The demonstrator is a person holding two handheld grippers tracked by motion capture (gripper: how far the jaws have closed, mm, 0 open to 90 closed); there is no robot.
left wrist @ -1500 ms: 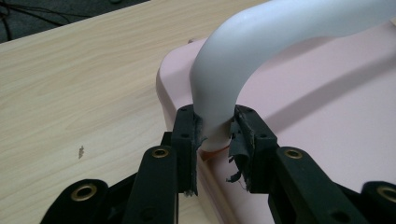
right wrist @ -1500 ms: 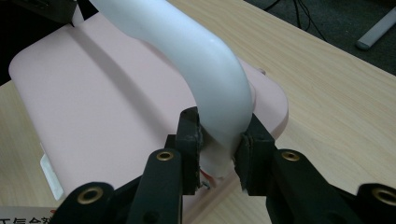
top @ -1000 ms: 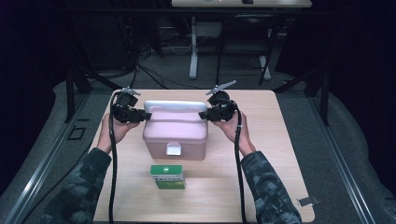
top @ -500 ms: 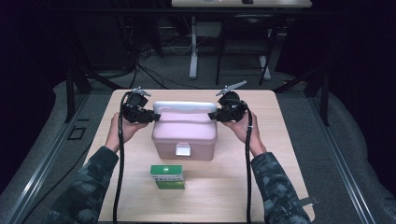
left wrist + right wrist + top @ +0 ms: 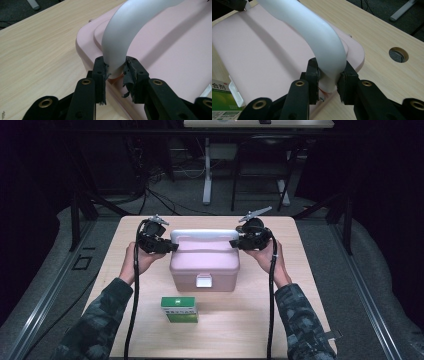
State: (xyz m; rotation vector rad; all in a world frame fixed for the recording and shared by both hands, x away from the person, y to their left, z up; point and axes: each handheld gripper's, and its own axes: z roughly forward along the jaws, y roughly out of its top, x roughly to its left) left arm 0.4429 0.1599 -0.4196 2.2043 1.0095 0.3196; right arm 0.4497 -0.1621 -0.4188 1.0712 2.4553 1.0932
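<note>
The pink box (image 5: 205, 262) stands mid-table (image 5: 310, 285) and blocks the centre; its white handle (image 5: 204, 236) arches over the lid, with both ends taken up: the left gripper (image 5: 170, 246) clamps one end, the right gripper (image 5: 234, 243) the other. The span of handle between them is unoccupied, with a gap between it and the lid. A green carton (image 5: 180, 309) lies near the box on the person's side, apart from it, narrowing the passage at the front latch (image 5: 203, 281). Bare tabletop runs along both sides of the box and behind it. A round hole (image 5: 398, 54) sits in the tabletop just beyond the box's right end. Cables (image 5: 271, 300) trail back along both forearms.
</note>
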